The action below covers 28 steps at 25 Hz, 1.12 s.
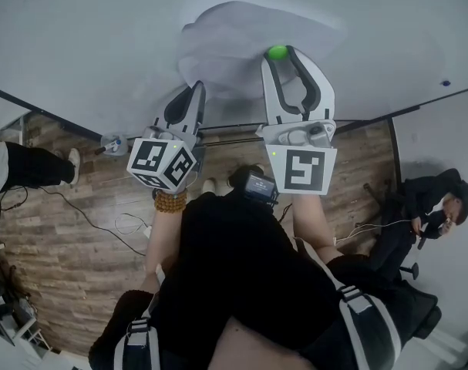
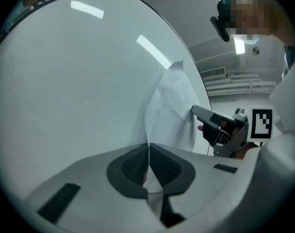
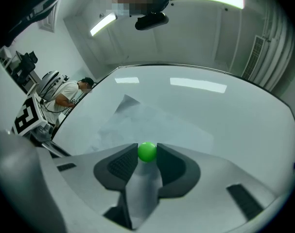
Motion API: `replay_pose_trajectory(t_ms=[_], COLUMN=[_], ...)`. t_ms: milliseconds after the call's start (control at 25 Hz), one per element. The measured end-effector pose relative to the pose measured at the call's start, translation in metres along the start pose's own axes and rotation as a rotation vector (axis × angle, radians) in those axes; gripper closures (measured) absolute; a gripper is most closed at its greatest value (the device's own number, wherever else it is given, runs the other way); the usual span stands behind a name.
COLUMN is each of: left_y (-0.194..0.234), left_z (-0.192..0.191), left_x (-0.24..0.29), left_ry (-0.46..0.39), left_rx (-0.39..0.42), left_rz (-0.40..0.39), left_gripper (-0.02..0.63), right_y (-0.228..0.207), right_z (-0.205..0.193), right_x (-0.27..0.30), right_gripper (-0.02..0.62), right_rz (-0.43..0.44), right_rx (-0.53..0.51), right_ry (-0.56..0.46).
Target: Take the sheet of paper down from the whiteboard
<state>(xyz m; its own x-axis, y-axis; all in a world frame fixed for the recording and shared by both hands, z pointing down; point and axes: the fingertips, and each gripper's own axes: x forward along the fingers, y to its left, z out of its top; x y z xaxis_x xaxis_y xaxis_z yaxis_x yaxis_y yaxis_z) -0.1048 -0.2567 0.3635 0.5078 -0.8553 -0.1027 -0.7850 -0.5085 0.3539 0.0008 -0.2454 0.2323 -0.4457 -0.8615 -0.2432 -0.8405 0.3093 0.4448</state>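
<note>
Whiteboard (image 1: 79,37) fills the top of the head view, with wood floor (image 1: 79,230) below it and a seated person (image 1: 434,206) at the right edge.

The sheet of paper (image 1: 234,37) is on the board, upper centre of the frame. It reads as a pale patch wider than tall, so the long axis probably runs left-right across the board, but fisheye distortion makes that soft. It doesn't lie fully flat. Its left edge curls off the board towards the camera, and in the left gripper view that edge rises from the fingers to a free corner in the upper middle.

Left gripper (image 1: 191,99): fingers together, pinching that lifted edge, with paper visibly sandwiched between the pads.

Right gripper (image 3: 147,154): fingers clamped on a green ball (image 1: 277,52), with a pad touching each side. The ball sits on the sheet near its upper right part and looks like the magnet pinning the paper.

Step in hand, as I read it: unpinning. One side secures the paper and the other has the magnet.

Next move probably calls for:
- pulling the ball straight out from the board, not sliding it, so the sheet doesn't drag or tear
- keeping the left pinch closed so the freed sheet doesn't drop
- then peeling the sheet away leftwards, along its long axis

I can't see any other magnet, and part of the sheet is hidden behind the right gripper.
</note>
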Motion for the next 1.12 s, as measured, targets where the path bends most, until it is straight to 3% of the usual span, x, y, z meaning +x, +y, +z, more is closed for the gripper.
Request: replay_pose_trajectory(t_ms=[720, 1120], left_y=[-0.001, -0.004], left_z=[-0.002, 0.0], left_x=[0.002, 0.003], left_ry=[0.006, 0.002], left_rx=[-0.01, -0.02], left_rz=[-0.006, -0.007], left_gripper=[0.595, 0.595], right_y=[0.035, 0.033], right_z=[-0.022, -0.027], right_x=[-0.029, -0.033], right_gripper=[0.476, 0.476], right_rz=[0.121, 0.115], right_rx=[-0.03, -0.011], right_ry=[0.072, 0.101])
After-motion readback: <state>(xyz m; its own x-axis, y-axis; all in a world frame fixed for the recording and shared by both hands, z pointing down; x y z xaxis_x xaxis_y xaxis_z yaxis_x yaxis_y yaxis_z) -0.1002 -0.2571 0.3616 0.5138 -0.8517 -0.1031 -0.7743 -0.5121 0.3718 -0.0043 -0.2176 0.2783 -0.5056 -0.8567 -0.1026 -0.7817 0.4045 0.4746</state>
